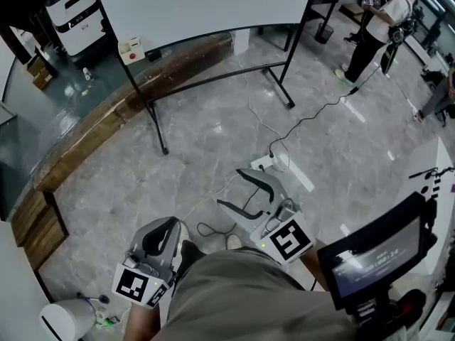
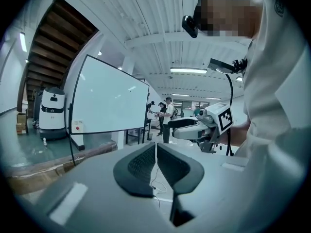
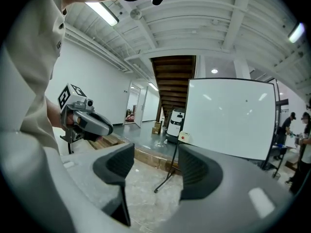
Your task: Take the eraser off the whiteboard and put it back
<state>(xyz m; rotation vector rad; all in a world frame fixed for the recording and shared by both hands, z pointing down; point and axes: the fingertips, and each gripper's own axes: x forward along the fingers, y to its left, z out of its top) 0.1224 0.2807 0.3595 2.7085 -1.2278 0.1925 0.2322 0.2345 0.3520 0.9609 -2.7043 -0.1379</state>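
In the head view, the whiteboard [image 1: 206, 6] is seen at the top, on a dark stand over a grey stone floor [image 1: 213, 126]. The eraser [image 1: 131, 50], a small white block with a red spot, is placed at the lower left corner of the board, well apart from both tools. The left gripper [image 1: 162, 231] and the right gripper [image 1: 233, 188] are held low, near the person's body, and both are pointed toward the board. The jaws of the right gripper are spread wide over the floor, and nothing is held between them. A white cable [image 1: 266, 123] is laid across the floor, and a dark screen [image 1: 377, 258] is seen at the lower right.

In the left gripper view, the two dark pads [image 2: 141, 166] are brought together, with only a thin slit between them, and no thing is gripped. The eraser is seen far behind them, at the bottom left corner of the whiteboard. The right gripper is seen at the right, with its marker cube [image 2: 224, 119].

In the right gripper view, the jaws are found wide apart, and only floor is seen between them. The eraser is seen beyond them, attached to the board's lower left corner. A white machine [image 3: 174, 124] is seen beside the board.
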